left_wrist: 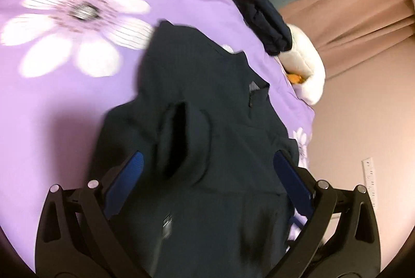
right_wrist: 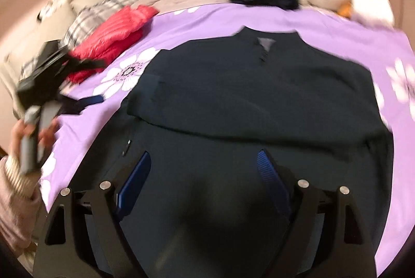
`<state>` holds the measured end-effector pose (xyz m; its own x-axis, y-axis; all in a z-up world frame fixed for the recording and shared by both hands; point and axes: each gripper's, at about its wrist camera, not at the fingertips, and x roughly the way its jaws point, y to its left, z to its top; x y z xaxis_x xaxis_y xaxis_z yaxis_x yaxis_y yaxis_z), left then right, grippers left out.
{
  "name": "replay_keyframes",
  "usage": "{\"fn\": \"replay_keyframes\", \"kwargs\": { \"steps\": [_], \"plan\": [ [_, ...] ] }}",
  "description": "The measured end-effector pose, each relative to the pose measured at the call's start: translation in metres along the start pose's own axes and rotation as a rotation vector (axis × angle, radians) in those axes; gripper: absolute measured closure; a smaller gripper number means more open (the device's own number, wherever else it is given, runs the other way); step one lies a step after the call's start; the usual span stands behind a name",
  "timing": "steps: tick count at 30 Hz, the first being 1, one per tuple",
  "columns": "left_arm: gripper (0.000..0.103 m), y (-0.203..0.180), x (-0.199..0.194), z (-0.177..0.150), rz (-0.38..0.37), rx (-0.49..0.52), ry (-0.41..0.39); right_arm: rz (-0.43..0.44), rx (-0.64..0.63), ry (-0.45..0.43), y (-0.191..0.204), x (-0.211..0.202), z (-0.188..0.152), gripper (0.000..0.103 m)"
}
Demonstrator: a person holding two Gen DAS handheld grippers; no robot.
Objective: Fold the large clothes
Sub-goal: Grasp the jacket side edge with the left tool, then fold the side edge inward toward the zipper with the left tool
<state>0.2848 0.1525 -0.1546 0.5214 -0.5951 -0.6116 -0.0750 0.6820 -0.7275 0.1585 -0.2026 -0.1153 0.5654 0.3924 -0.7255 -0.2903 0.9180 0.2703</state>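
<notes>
Bed with purple floral cover [right_wrist: 197, 18]: dark jacket [right_wrist: 259, 96] lies flat at centre frame for folding; right claw [right_wrist: 205, 171] and left claw [left_wrist: 207, 171] hover wide, empty.

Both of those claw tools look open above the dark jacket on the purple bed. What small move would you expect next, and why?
Probably the right gripper drops onto the near hem of the dark green jacket and pinches it. Its jaws are open with nothing between them, and a sleeve already seems folded across the chest on the purple flowered bedspread, so folding the bottom up looks like what remains.
</notes>
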Motion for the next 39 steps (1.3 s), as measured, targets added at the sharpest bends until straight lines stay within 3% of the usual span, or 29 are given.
{"fn": "replay_keyframes", "kwargs": {
  "steps": [5,7,9,11,14,17,19,22,23,24,26,31,32,33,34,35,36,39],
  "plan": [
    [0.01,0.012,0.059,0.016,0.031,-0.105,0.093,-0.013,0.087,0.003,-0.022,-0.007,-0.022,0.019],
    [0.029,0.014,0.067,0.019,0.077,-0.122,0.091,-0.023,0.113,-0.002,-0.03,-0.01,-0.027,0.019],
    [0.071,0.011,0.073,0.028,0.098,-0.143,0.09,-0.022,0.149,-0.012,-0.039,-0.012,-0.032,0.019],
    [0.09,-0.014,0.073,0.046,0.117,-0.072,0.062,-0.017,0.181,-0.026,-0.046,-0.016,-0.034,0.019],
    [0.102,-0.06,0.062,0.068,0.108,0.066,-0.038,-0.036,0.209,-0.051,-0.055,-0.02,-0.035,0.019],
    [0.102,-0.105,0.045,0.09,0.039,0.178,-0.131,-0.051,0.232,-0.064,-0.063,-0.022,-0.035,0.019],
    [0.102,-0.112,0.039,0.094,0.026,0.209,-0.156,-0.051,0.242,-0.067,-0.068,-0.023,-0.036,0.019],
    [0.101,-0.095,0.045,0.091,0.035,0.19,-0.108,-0.064,0.251,-0.058,-0.074,-0.021,-0.038,0.019],
    [0.087,-0.081,0.049,0.085,0.053,0.174,-0.079,-0.063,0.254,-0.055,-0.075,-0.02,-0.038,0.019],
    [0.057,-0.07,0.049,0.08,0.062,0.166,-0.059,-0.062,0.26,-0.052,-0.076,-0.019,-0.039,0.019],
    [0.04,-0.049,0.055,0.07,0.09,0.137,-0.028,-0.055,0.268,-0.045,-0.078,-0.016,-0.039,0.019],
    [0.04,-0.01,0.075,0.057,0.036,0.031,0.062,-0.036,0.269,-0.027,-0.071,-0.009,-0.04,0.019],
    [0.045,-0.008,0.081,0.055,0.0,0.016,0.083,-0.036,0.264,-0.023,-0.069,-0.008,-0.04,0.019],
    [0.059,-0.009,0.087,0.054,-0.021,0.015,0.103,-0.039,0.26,-0.02,-0.069,-0.007,-0.04,0.019],
    [0.065,-0.012,0.092,0.054,-0.017,0.023,0.113,-0.042,0.258,-0.018,-0.068,-0.007,-0.041,0.019],
    [0.076,-0.014,0.096,0.053,-0.017,0.027,0.119,-0.042,0.258,-0.018,-0.068,-0.007,-0.041,0.019],
    [0.096,-0.017,0.099,0.057,0.0,0.03,0.108,-0.044,0.258,-0.016,-0.068,-0.006,-0.041,0.019],
    [0.1,-0.037,0.099,0.076,0.015,0.038,0.034,-0.046,0.276,-0.012,-0.071,-0.004,-0.041,0.019]
  ]
}}
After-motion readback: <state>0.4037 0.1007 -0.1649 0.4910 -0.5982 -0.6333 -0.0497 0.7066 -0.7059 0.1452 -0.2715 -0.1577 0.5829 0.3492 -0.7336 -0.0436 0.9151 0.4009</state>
